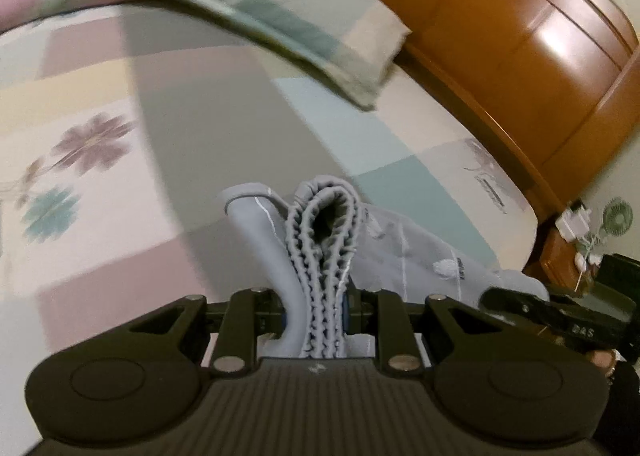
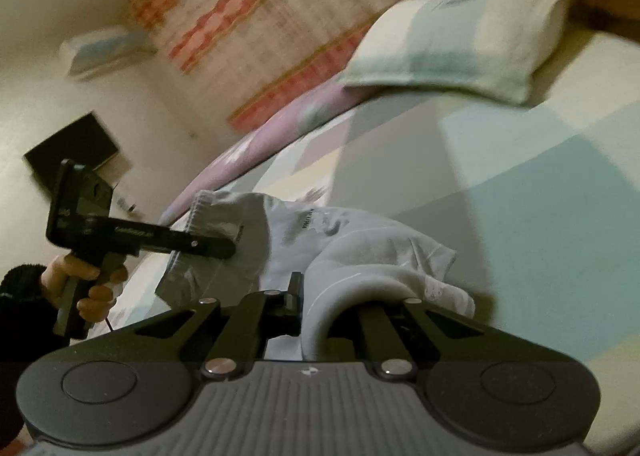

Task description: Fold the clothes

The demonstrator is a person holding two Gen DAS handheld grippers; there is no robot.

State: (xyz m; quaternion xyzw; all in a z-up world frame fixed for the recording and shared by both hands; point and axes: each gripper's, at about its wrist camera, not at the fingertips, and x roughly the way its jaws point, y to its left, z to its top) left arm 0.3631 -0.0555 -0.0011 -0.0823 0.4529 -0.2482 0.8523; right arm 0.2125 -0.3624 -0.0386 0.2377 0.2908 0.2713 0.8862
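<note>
A light grey garment (image 1: 420, 260) with thin white stripes and a ribbed waistband is held above the bed. My left gripper (image 1: 316, 316) is shut on the bunched ribbed waistband (image 1: 324, 232), which sticks up between its jaws. My right gripper (image 2: 320, 312) is shut on a rolled grey edge of the same garment (image 2: 360, 248). The left gripper also shows in the right wrist view (image 2: 216, 246), clamped on the garment's far end. The right gripper shows at the right edge of the left wrist view (image 1: 504, 296). The cloth hangs slack between the two.
The bed (image 1: 224, 136) has a pastel patchwork sheet with flower prints. A checked pillow (image 1: 288, 12) lies near the wooden headboard (image 1: 520, 48). A bedside stand with plugs and a small fan (image 1: 618, 218) is at the right. Curtains (image 2: 256, 16) hang beyond the bed.
</note>
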